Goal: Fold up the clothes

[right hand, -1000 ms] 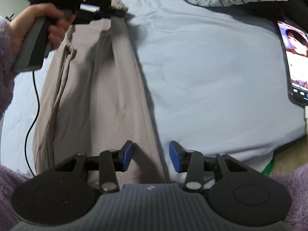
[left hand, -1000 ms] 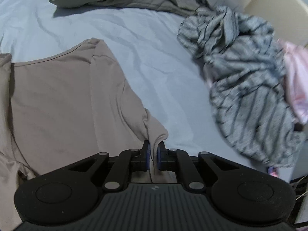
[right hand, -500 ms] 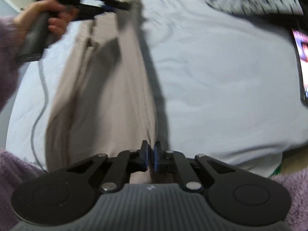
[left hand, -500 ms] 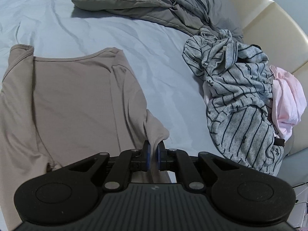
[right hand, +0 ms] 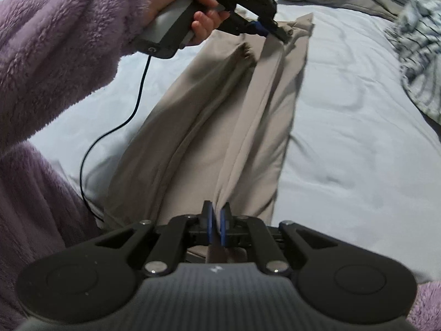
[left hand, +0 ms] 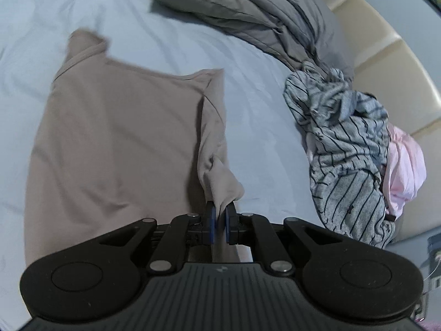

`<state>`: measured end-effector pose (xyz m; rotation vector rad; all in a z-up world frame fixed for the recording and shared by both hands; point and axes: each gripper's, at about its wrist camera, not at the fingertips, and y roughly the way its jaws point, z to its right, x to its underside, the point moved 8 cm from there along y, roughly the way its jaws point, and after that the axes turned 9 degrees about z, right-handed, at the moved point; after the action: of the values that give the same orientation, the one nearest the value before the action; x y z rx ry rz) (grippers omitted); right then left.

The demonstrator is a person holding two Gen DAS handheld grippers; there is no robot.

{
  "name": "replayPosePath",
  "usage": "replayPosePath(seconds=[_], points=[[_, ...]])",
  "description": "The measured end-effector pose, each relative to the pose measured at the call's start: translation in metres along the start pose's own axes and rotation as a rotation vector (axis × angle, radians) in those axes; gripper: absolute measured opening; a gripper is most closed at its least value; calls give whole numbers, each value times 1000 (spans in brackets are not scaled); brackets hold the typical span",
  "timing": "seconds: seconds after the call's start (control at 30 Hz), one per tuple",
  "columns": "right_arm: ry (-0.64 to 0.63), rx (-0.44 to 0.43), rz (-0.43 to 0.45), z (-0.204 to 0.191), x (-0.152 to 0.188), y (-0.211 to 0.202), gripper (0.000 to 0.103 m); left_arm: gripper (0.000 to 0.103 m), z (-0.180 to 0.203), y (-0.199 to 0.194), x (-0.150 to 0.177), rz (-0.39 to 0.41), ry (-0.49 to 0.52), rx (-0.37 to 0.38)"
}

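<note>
right gripper (right hand: 216, 222): a second ago its jaws stood apart over the near edge of the beige top (left hand: 115, 149); they have since closed and now pinch a gathered fold of that edge, pads pressed tight on the cloth.

left gripper (left hand: 219, 222): clamped as before on a bunched corner of the same garment, jaws all but touching with fabric between. in the right wrist view it shows at the far end (right hand: 271, 29), carried by a hand (right hand: 190, 5) in a fuzzy purple sleeve (right hand: 63, 52), a black cable (right hand: 121, 121) trailing from it.

the top lies on the light blue bedsheet (left hand: 264, 115), now held along one side at both ends. the held edge is raised off the sheet and runs taut between the two grippers, the rest sagging in long folds. compared with a second ago the body sits further toward the middle of the left wrist view.

meaning for the task, as a judgement: the two-point hold is now complete, so the side can be carried over the body for a lengthwise fold.

striped grey garment (left hand: 350, 160) and a pink piece (left hand: 405, 171) wait in a heap near the headboard (left hand: 386, 63), well apart; grey duvet (left hand: 248, 8) beyond.
</note>
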<state>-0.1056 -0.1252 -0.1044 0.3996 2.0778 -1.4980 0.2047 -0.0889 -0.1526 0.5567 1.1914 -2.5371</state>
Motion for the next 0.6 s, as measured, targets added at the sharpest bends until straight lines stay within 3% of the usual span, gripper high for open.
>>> replayPosePath(seconds=[0.13, 0.23, 0.5, 0.6], points=[[-64, 15, -52, -13, 5, 20, 7, 7, -18, -3, 3, 3, -9, -2], [-70, 8, -71, -18, 8, 27, 11, 25, -24, -13, -4, 41, -13, 2], [-32, -72, -129, -29, 23, 36, 15, 32, -29, -64, -15, 166, 9, -35], [-32, -96, -137, -32, 28, 32, 31, 32, -23, -88, -1, 170, 86, -67]])
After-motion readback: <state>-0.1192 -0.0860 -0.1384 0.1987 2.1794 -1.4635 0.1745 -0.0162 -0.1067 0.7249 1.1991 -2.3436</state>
